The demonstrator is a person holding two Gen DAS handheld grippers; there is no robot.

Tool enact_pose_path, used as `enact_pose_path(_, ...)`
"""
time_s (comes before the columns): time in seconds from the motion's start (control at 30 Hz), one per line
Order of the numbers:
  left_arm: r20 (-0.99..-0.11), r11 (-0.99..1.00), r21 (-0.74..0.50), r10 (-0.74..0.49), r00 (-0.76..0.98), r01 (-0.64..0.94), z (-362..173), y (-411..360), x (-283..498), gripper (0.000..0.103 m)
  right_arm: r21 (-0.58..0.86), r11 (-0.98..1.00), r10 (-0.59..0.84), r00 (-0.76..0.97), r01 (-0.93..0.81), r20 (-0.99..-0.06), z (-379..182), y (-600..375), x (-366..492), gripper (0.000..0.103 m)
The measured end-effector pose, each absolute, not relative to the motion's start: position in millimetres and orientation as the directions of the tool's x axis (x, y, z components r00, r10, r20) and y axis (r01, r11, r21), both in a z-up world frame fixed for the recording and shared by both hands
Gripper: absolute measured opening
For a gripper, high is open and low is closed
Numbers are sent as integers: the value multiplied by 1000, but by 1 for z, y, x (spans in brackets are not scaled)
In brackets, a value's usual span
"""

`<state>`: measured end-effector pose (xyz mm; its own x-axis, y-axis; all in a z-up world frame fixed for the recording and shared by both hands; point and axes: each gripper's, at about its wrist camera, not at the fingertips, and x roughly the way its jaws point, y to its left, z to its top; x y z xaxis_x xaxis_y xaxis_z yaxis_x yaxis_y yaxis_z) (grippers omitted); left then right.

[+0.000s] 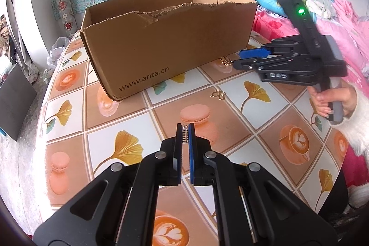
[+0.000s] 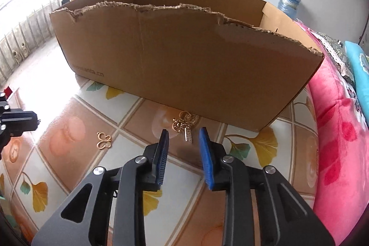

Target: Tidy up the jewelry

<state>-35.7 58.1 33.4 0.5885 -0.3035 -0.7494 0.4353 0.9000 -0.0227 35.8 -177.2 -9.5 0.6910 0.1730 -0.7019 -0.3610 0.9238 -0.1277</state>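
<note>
**Two grippers at work beside an open box, one loaded, one poised**

Two pieces of gold jewelry lie loose on the patterned table (image 2: pixel 69 112), and a third is already gripped. Largest in view is the cardboard box (image 1: pixel 166 38), open-topped with a torn near rim; it is likely the place where the pieces are to go. From the left wrist view it fills the 12 o'clock direction, its near wall standing as a barrier that any carried piece must clear from above.

At 3 o'clock in that view the right gripper (image 1: pixel 239 59) reaches in toward the box's foot. Its own camera shows the blue pads apart, with nothing pressed between them; the tangled gold cluster (image 2: pixel 184 123) lies just ahead between the fingertips, at 12 o'clock, close against the box wall. That wall leaves little room beyond the cluster, so an approach from above and the near side looks safest.

The left gripper (image 1: pixel 185 130) is clamped on a small rhinestone strip (image 1: pixel 184 134), held clear over open tabletop.

The butterfly-shaped gold clasp (image 2: pixel 103 140) lies alone at 10 o'clock of the right gripper, well apart from the box, with free space all round.
</note>
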Motion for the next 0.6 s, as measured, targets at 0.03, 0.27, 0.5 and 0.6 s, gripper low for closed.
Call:
enact_pose_path(0.03,-749,899,-23,-305,588,437,34,58,-37,4,-114,919,191,679,-378,-709,-11,-178,40,13)
enact_pose_path(0.27,-746,902,-21,-302,594,431,35,63,-36,4,-138,930,153,700,-342,-698,-8,-171,39,2)
enact_pose_path(0.5,-743,901,-23,-304,596,432,38,62,-35,4,-84,938,190,703,-336,-686,11,-177,28,2)
enact_pose_path(0.6,-740,897,-15,-306,599,441,42,59,-36,4,-77,919,226,675,-387,-702,5,-181,28,3)
